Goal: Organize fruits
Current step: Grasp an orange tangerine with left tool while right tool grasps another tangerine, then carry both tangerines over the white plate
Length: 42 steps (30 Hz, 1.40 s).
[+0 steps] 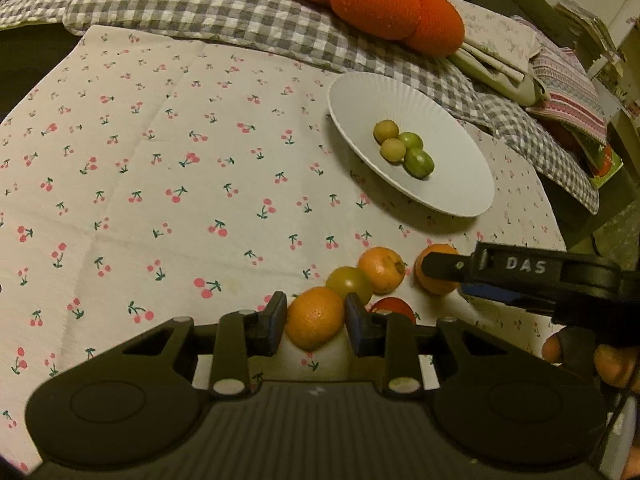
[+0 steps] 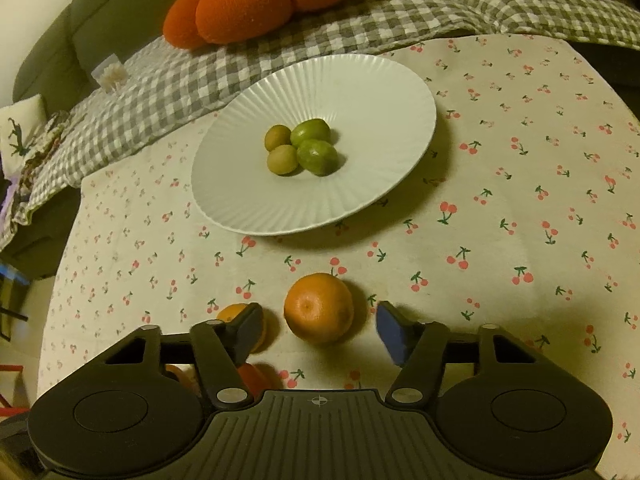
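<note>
Orange peel fills the gap of my left gripper (image 1: 316,318): its pads press both sides of a small mandarin (image 1: 315,317) at the lower centre of the left view, jaws narrow around it. My right gripper (image 2: 320,330) stands with its jaws apart around a second mandarin (image 2: 319,308) low in the centre of the right view, with cloth showing on either side of the fruit, so the pads are not on it.

Just above the held mandarin in the left view, a greenish fruit (image 1: 349,285) touches an orange one (image 1: 381,270), and a red fruit (image 1: 394,307) peeks out at its right. All lie on the cherry-print cloth (image 1: 160,184).

Further up sits the white ribbed plate (image 2: 320,92), holding four small green and olive fruits (image 2: 301,151) clustered at its middle. Beyond it, a grey checked blanket (image 2: 320,28) carries an orange plush cushion (image 2: 248,4) at the upper edge.
</note>
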{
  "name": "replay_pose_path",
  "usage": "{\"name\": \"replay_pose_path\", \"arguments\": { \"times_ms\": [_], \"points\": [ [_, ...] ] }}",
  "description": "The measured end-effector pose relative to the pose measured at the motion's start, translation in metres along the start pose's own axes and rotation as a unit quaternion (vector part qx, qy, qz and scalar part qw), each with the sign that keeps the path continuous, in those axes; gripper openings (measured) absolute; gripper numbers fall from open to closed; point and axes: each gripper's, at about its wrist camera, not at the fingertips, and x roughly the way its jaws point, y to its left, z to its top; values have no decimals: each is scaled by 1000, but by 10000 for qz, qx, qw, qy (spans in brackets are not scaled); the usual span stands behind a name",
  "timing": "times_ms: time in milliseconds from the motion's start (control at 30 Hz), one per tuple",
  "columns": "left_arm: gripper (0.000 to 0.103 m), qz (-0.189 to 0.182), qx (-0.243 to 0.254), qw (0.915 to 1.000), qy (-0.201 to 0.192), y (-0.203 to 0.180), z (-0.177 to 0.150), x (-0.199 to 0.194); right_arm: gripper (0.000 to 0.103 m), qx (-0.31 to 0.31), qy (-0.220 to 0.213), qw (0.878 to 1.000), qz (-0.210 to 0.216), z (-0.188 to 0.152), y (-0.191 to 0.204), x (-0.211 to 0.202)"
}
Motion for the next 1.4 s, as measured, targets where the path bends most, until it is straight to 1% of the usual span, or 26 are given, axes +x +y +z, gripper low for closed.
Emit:
{"name": "replay_pose_path", "arguments": {
  "times_ms": [33,67,100,333,533,667,1000,1400],
  "points": [
    [30,0,-8,10000,-8,0,0,0,51,-19,14,10000,-4,0,0,2],
    [30,9,-16,10000,-17,0,1,0,41,-43,29,10000,-1,0,0,3],
    [30,24,-16,10000,-29,1,1,0,38,-56,38,10000,4,-1,0,4],
    [30,115,107,9998,-115,-2,3,-3,37,-54,-15,10000,50,-1,4,-4],
    [30,111,94,9997,-205,-1,9,-6,37,38,-86,9999,113,1,0,-13],
    [30,127,23,9994,-313,0,18,-7,37,113,-172,9996,169,4,-4,-21],
    [30,-6,53,9984,-567,-12,39,-12,37,273,-416,9983,292,14,-15,-40],
    [30,-240,387,9960,-775,-37,70,-1,37,673,-689,9950,270,31,-37,-52]
  ]
}}
